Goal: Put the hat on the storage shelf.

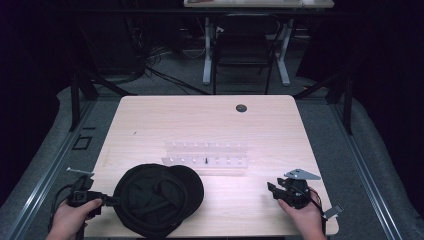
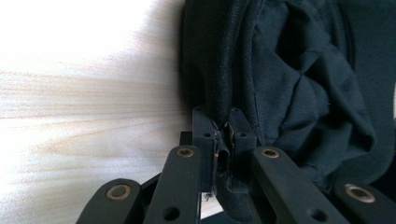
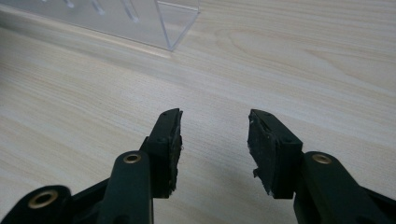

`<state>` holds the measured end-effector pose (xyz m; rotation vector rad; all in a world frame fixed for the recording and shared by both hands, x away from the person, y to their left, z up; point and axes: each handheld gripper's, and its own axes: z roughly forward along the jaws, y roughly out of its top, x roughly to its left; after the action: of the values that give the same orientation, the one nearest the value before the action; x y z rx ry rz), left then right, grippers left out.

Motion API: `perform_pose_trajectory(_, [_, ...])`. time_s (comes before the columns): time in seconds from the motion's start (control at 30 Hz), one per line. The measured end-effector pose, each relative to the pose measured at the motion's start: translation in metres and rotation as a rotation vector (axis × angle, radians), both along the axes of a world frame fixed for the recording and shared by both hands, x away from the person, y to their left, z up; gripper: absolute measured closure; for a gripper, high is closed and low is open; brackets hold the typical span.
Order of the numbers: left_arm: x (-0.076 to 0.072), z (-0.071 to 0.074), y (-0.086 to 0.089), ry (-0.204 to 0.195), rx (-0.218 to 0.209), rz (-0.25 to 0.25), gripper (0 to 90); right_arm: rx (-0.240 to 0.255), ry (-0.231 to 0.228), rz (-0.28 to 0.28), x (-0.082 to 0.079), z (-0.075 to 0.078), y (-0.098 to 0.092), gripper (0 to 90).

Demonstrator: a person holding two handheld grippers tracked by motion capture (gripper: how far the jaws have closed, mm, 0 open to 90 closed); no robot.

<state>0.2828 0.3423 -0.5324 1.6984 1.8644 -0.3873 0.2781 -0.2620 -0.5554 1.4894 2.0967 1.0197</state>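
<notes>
- Pale wood grain covers the counter (image 1: 150, 120), which stands in a dim room with dark floor around it.
- On the person's left, the left claw (image 1: 111, 201) is clamped on the edge of a black cap (image 1: 155, 197); the left gripper view shows its two pads pressed together on the cap's stitched rim (image 2: 223, 122), cloth pinched between them.
- From that pinch the cap spreads away from the claw, lying open side up on the near left part of the counter, its crumpled lining (image 2: 308, 93) in sight and its brim (image 1: 192, 182) toward the middle.
- The left hand (image 1: 70, 217) holds that gripper at the counter's near left corner.
- Over on the right, the right claw (image 1: 274, 190) stands with its jaws apart and nothing between them; in the right gripper view bare wood shows in the gap.
- It hangs low over the near right part of the counter, well apart from the cap, held by the right hand (image 1: 302, 215).
- Beyond both claws, a clear plastic rack (image 1: 205, 156) with small pegs lies across the middle of the counter; its corner (image 3: 175, 28) shows ahead of the right claw.
- Farther off, a dark round grommet (image 1: 241, 108) sits near the far edge.
</notes>
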Motion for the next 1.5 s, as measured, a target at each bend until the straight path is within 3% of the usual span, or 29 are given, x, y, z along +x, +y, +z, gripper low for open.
perform_pose_trajectory(0.27, [0.001, 0.019, -0.001, -0.012, 0.031, -0.013, 85.1, 0.0, -0.001, -0.003, 0.0, 0.0, 0.0, 53.9])
perform_pose_trajectory(0.37, [0.002, 0.028, 0.0, -0.019, 0.065, -0.044, 85.1, 0.0, 0.0, -0.004, 0.0, 0.0, -0.001, 53.9])
perform_pose_trajectory(0.53, [0.005, 0.041, -0.003, -0.009, 0.105, -0.036, 85.0, 0.0, 0.001, -0.003, 0.0, 0.0, 0.0, 53.9])
perform_pose_trajectory(0.7, [0.009, 0.057, -0.007, -0.006, 0.145, -0.08, 85.1, 0.0, 0.0, -0.004, 0.0, 0.0, 0.0, 53.9])
perform_pose_trajectory(0.8, [0.01, 0.062, -0.011, -0.007, 0.142, -0.057, 85.1, 0.0, -0.001, -0.004, 0.0, 0.0, -0.001, 53.9])
perform_pose_trajectory(1.1, [0.013, 0.087, -0.015, 0.002, 0.165, -0.093, 85.1, 0.0, 0.001, -0.002, 0.0, 0.0, 0.0, 53.9])
perform_pose_trajectory(1.5, [0.017, 0.115, -0.031, 0.0, 0.203, -0.106, 85.2, -0.005, 0.003, -0.005, 0.0, 0.0, 0.0, 53.9])
